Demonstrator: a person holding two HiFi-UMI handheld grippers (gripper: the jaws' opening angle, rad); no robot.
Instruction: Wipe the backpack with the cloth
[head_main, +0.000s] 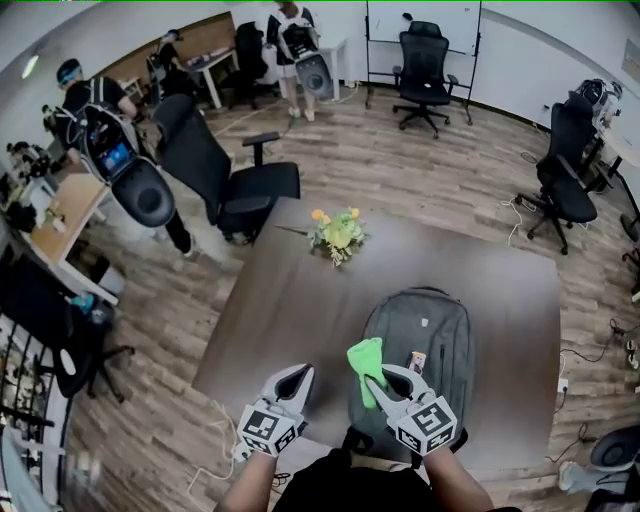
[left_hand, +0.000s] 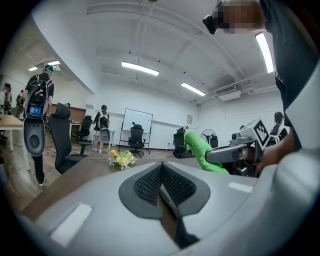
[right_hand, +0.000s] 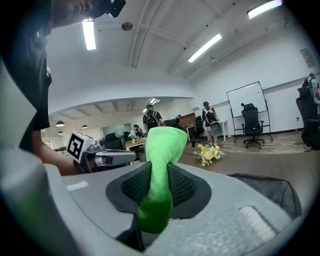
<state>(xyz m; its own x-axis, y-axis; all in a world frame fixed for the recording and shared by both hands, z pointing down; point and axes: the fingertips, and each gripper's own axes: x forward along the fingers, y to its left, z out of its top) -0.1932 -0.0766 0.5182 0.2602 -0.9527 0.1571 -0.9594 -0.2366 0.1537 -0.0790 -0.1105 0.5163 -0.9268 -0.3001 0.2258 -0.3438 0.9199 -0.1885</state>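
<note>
A grey backpack (head_main: 425, 335) lies flat on the dark brown table (head_main: 290, 310), its top toward the flowers. My right gripper (head_main: 385, 382) is shut on a bright green cloth (head_main: 366, 362), held over the backpack's near left part; the cloth (right_hand: 161, 170) stands up between the jaws in the right gripper view, and the backpack (right_hand: 265, 192) shows at lower right. My left gripper (head_main: 297, 381) hovers over the table just left of the backpack, jaws closed with nothing between them. From the left gripper view the cloth (left_hand: 200, 152) and the right gripper (left_hand: 235, 152) show at right.
A small bunch of yellow flowers (head_main: 337, 232) lies on the table's far side. A black office chair (head_main: 225, 175) stands by the far left corner. People with equipment stand at the back left (head_main: 110, 140) and back (head_main: 293, 45). More chairs stand at right (head_main: 565, 180).
</note>
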